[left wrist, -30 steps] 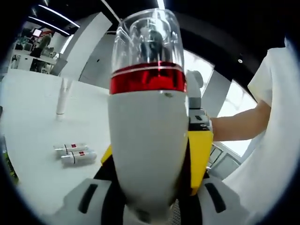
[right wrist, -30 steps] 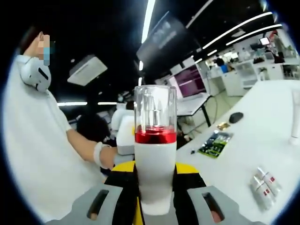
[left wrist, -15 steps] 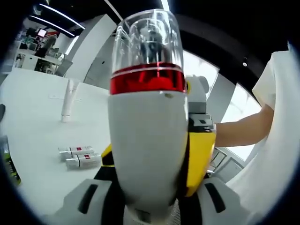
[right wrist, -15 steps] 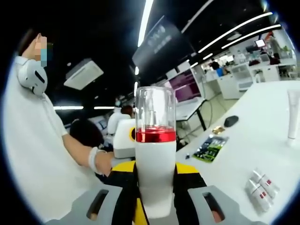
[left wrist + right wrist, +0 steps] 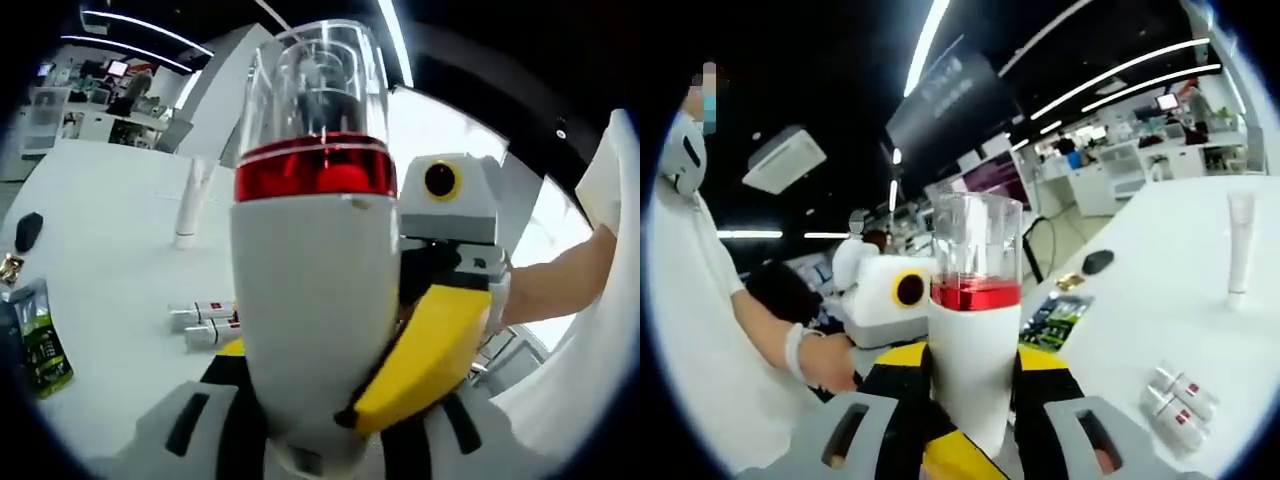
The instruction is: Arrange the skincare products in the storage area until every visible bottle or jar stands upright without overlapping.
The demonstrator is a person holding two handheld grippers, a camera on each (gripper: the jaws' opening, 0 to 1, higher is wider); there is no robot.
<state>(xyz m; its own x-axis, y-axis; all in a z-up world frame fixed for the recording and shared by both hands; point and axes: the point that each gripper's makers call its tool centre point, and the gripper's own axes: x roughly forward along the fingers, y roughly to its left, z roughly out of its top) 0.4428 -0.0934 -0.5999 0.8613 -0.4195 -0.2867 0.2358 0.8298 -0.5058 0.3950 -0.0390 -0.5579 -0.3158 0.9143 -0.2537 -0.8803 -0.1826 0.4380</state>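
Both views have swung since a second ago, bringing a mouse and green packet into sight on the white tabletop [image 5: 100, 300]. Left gripper [image 5: 310, 440] and right gripper [image 5: 965, 440] are both clamped on the white pump bottle [image 5: 315, 300], held aloft. Its body looks smooth and rigid, probably slippery; the clear cap seems fragile, so grip low. Two small tubes [image 5: 205, 325] lie flat.

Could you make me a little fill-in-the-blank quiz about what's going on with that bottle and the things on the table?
Both grippers are shut on one white bottle with a ___ band.
Its cap is ___, so you see the pump inside.
Two small tubes are ___ on the white table.
A tall white tube stands ___.

Missing words: red; clear; lying; upright
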